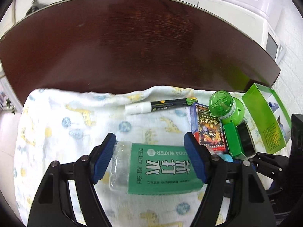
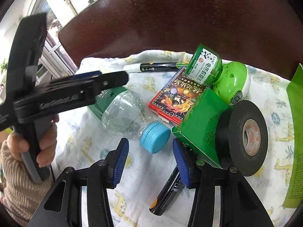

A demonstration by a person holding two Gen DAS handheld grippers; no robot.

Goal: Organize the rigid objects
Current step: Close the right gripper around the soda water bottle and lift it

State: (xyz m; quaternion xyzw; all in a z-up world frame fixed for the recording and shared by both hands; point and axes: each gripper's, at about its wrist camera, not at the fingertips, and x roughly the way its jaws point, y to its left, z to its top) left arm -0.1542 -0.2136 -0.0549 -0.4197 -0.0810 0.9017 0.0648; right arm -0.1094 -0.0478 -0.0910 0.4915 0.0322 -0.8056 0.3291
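Clear ribbed plastic soda water bottle (image 1: pixel 151 170) with a green label lies on the giraffe-print cloth (image 1: pixel 66 123) at 6 o'clock, between the left gripper (image 1: pixel 149 160) fingers, spread apart. Right gripper (image 2: pixel 150 162) fingers stand apart near its blue cap (image 2: pixel 155 137). Glossy black tape roll (image 2: pixel 244 138) sits at 3 o'clock.

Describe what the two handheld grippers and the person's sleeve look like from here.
Both the left gripper and the right gripper have black plastic linkage arms with silver rivets and ribbed blue pads. The left one bears pale lettering. The sleeve is cream ribbed knit.
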